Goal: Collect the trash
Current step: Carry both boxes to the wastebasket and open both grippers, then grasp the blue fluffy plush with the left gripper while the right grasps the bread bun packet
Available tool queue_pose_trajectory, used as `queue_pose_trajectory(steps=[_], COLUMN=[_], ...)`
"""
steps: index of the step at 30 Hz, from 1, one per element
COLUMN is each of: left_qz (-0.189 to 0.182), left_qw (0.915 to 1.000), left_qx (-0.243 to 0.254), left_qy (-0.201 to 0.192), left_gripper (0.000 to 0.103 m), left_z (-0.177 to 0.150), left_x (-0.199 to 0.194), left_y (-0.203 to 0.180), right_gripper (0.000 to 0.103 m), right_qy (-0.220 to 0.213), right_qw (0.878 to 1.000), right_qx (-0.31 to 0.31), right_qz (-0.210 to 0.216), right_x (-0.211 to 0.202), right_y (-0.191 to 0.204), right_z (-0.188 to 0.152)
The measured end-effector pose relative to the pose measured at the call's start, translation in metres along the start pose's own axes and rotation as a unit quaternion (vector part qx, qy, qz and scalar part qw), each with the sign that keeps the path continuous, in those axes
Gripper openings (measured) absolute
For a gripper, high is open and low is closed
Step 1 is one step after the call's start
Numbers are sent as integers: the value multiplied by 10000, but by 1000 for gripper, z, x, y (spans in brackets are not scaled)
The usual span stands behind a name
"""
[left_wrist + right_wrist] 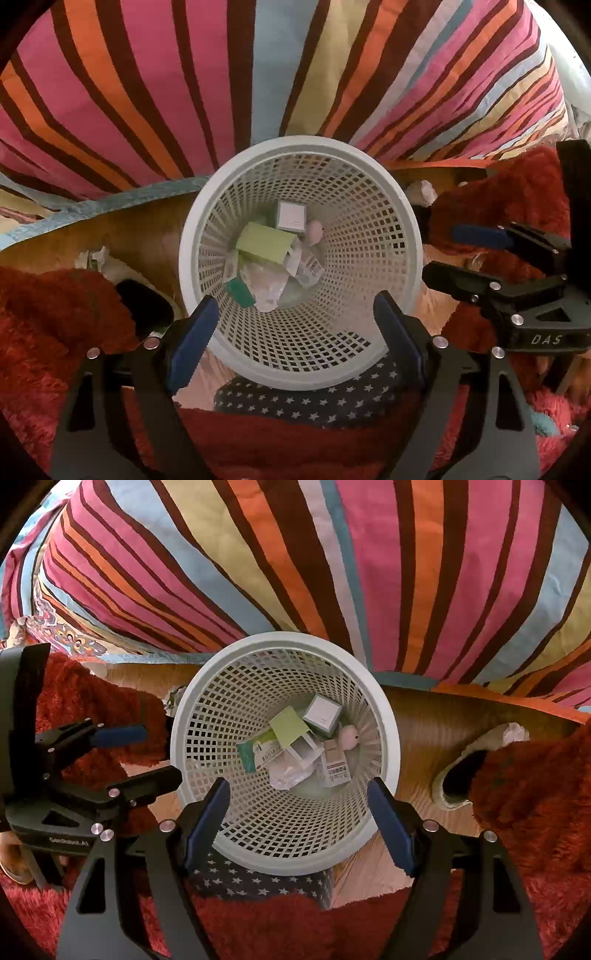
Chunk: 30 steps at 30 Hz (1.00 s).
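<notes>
A white lattice waste basket (402, 206) (388, 716) stands on the floor by the bed. Inside it lie a green carton (264, 243) (288, 725), a small white box (291, 216) (323, 712), a pink lump (314, 230) (350, 738), crumpled paper (264, 286) (288, 773) and printed packets. My left gripper (295, 300) (155, 755) hangs open over the basket's near rim with nothing between its blue pads. My right gripper (297, 785) (447, 254) is open above the same rim, also holding nothing. The two grippers hang side by side.
A striped bedcover (295, 66) (332, 561) hangs behind the basket. A red shaggy rug (44, 325) (535, 805) and a star-patterned cloth (314, 398) (255, 882) lie in front. Crumpled scraps (423, 192) (94, 258) (515, 733) and a slipper (454, 775) rest on the wooden floor.
</notes>
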<state>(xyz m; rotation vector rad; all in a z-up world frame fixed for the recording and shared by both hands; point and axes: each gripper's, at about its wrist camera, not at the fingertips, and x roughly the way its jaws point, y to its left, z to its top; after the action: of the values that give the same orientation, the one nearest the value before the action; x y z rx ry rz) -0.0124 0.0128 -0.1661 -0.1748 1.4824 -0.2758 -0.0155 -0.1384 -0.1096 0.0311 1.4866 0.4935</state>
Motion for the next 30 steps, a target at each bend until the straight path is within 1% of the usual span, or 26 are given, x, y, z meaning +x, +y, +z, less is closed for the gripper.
queue_pose_trajectory(steps=[2,4,6,7,9,10,11,12,13,14,15,16,17,18,20,22,23,24,25,27,28,30], left_qz=[-63,-98,-207,-339,-623,-664,-623,-511,-402,-282,-189,17,242,320,215,167,197,271,337,463,487,425], left_qw=[9999,9996,9989,9979,9936,9912,9865,9811,9756,9666,9597,9501,9426,9369,9260,9192,9175,9159,9162,9165,9166,9179], left_qx=[-1,17,54,81,137,186,259,313,337,347,329,227,-32,-330,-877,-1224,-1328,-1376,-1378,-1332,-1322,-1327], left_qy=[-80,-271,-426,-545,-932,-1126,-1494,-1840,-2133,-2524,-2783,-3111,-3330,-3465,-3665,-3739,-3744,-3760,-3748,-3744,-3741,-3715], left_gripper=[84,84,84,84,84,84,84,84,84,84,84,84,84,84,84,84,84,84,84,84,84,84], left_z=[0,-1,-1,-1,6,11,22,34,47,67,82,107,134,159,204,241,255,277,290,315,321,338], left_x=[-3,-15,-34,-51,-96,-115,-146,-171,-191,-213,-225,-239,-249,-255,-261,-261,-261,-260,-257,-254,-253,-250], left_y=[0,-1,-3,-4,-4,-2,0,3,5,9,12,19,28,37,55,67,70,73,72,72,73,75], right_gripper=[73,73,73,73,73,73,73,73,73,73,73,76,81,81,81,81,81,81,81,81,81,81], right_qy=[-75,-236,-525,-686,-1224,-1614,-2112,-2430,-2865,-3131,-3501,-3679,-3864,-3924,-3952,-3875,-3871,-3847,-3830,-3731,-3673,-3610], right_qw=[10000,9997,9980,9964,9889,9822,9729,9660,9549,9470,9339,9269,9196,9175,9179,9211,9211,9217,9223,9264,9282,9290], right_qx=[6,-23,-137,-206,-290,-358,-452,-525,-623,-665,-724,-708,-589,-468,-72,140,156,173,217,440,582,812], right_qz=[24,87,327,447,792,897,832,709,474,272,-52,-211,-396,-446,-345,-354,-388,-468,-461,-267,-141,19], right_x=[-3,-11,-33,-46,-86,-112,-142,-160,-183,-196,-212,-218,-223,-224,-222,-214,-212,-207,-204,-196,-192,-187], right_y=[1,3,7,10,11,10,8,6,3,0,-3,-6,-11,-15,-27,-32,-33,-33,-33,-41,-45,-53], right_z=[0,-1,0,2,10,18,30,40,56,69,95,111,138,156,204,239,250,268,275,293,300,307])
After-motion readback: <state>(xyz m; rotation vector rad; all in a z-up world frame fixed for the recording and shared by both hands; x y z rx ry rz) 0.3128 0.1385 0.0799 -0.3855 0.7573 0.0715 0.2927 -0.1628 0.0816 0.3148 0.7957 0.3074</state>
